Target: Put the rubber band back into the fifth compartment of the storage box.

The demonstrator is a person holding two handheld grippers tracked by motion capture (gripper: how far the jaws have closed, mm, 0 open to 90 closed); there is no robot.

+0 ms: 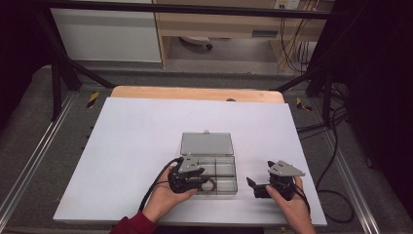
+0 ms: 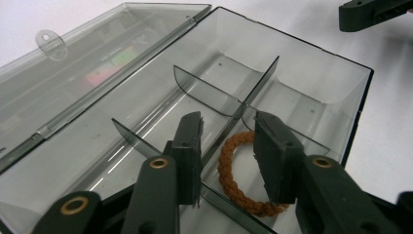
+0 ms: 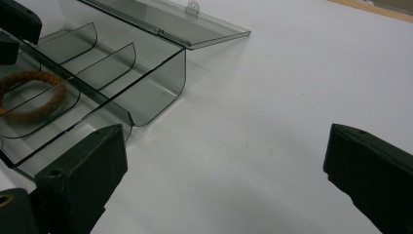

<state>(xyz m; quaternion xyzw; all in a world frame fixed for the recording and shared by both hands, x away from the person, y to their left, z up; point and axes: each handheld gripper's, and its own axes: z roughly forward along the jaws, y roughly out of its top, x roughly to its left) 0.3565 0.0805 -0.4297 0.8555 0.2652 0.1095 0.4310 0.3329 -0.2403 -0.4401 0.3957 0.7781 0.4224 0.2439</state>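
Below the left gripper (image 2: 226, 161), a brown braided ring (image 2: 234, 183) lies flat in a compartment of a clear grey box (image 1: 229, 187). That gripper hangs over the box's near left part, its jaws spread, one on each side of the ring's near arc, and neither pad presses on the braid. One jaw stands over the long middle divider, the other over the ring's compartment. The ring rests on the compartment floor, close to the divider and to a curved cross wall.

The box sits open on the white bench (image 1: 131, 141), its lid (image 1: 207, 144) folded flat away from the person, with a small tab at the far edge. Thin walls split the box into several compartments; those beside the ring's look bare.

The right gripper (image 1: 254, 187) rests on the bench just right of the box, held in the right hand (image 1: 287, 200). Its jaws stand wide apart with bare bench between them, pointing toward the box's right wall. The left hand (image 1: 163, 197) grips the other tool from below.
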